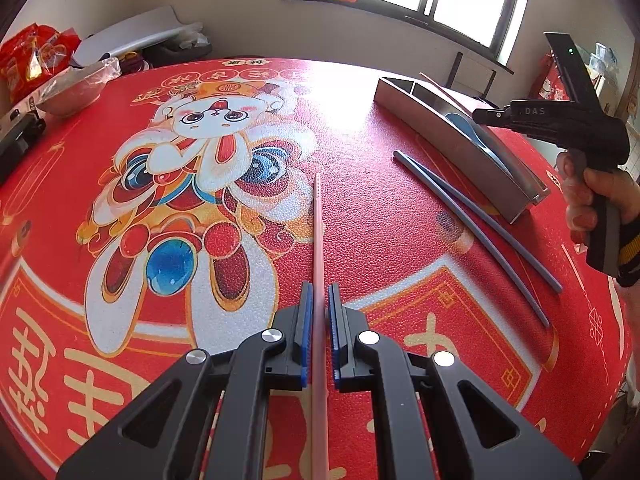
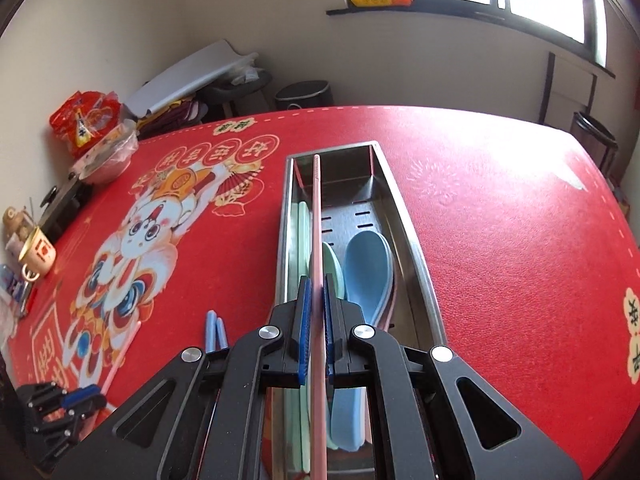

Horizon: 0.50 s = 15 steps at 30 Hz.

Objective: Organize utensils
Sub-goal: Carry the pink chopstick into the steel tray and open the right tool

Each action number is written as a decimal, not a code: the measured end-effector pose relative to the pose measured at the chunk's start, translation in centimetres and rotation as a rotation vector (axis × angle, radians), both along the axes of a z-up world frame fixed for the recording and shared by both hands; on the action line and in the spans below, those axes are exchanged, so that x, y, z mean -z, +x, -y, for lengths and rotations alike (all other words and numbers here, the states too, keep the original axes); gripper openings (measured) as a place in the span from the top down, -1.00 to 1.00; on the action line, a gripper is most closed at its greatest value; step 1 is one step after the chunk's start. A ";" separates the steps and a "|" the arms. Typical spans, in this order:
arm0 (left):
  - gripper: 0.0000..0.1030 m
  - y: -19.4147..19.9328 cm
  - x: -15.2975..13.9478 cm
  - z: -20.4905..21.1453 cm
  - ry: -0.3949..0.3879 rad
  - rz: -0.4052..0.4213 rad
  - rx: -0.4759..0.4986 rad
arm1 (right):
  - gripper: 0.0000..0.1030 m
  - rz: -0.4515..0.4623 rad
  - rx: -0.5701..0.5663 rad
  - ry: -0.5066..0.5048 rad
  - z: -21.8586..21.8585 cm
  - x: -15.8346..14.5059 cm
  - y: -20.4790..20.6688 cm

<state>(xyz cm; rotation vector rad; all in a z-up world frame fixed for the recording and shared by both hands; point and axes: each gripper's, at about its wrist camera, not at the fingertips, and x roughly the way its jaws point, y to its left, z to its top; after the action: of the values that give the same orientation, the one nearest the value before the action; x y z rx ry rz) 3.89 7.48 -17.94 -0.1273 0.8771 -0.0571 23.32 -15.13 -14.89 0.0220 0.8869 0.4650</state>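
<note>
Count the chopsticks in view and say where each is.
4. One pink chopstick in the left gripper; another pink chopstick in the right gripper over the metal tray; two blue chopsticks lie beside it. Others may be hidden inside.

The pink chopstick point(image 1: 319, 280) in the left view runs off the bottom edge, so its rear end is unseen, and in the right view another pink chopstick point(image 2: 317, 264) does the same while covering part of the green spoon point(image 2: 334, 264) and the tray point(image 2: 416, 264) floor. The blue spoon point(image 2: 368, 272) has its handle hidden under the right gripper point(image 2: 316, 304), and the blue chopsticks point(image 2: 214, 330) show only their tips beside it. In the left view the tray wall point(image 1: 452, 148) hides most of its contents, and the person's hand point(image 1: 600, 196) is cut by the right edge.
</note>
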 end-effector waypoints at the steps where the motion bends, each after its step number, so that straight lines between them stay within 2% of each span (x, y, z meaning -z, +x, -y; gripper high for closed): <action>1: 0.84 0.0 0.0 0.0 0.002 0.000 0.000 | 0.89 -0.011 0.001 0.006 -0.1 0.3 0.2; 15: 0.84 0.1 0.0 0.0 0.008 0.000 -0.002 | 0.88 -0.075 -0.020 0.045 -0.9 2.1 0.9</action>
<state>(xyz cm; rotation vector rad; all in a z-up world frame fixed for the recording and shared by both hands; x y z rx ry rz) 3.97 7.46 -17.95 -0.1210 0.8775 -0.0515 24.23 -14.25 -16.98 0.0718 0.9509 0.5056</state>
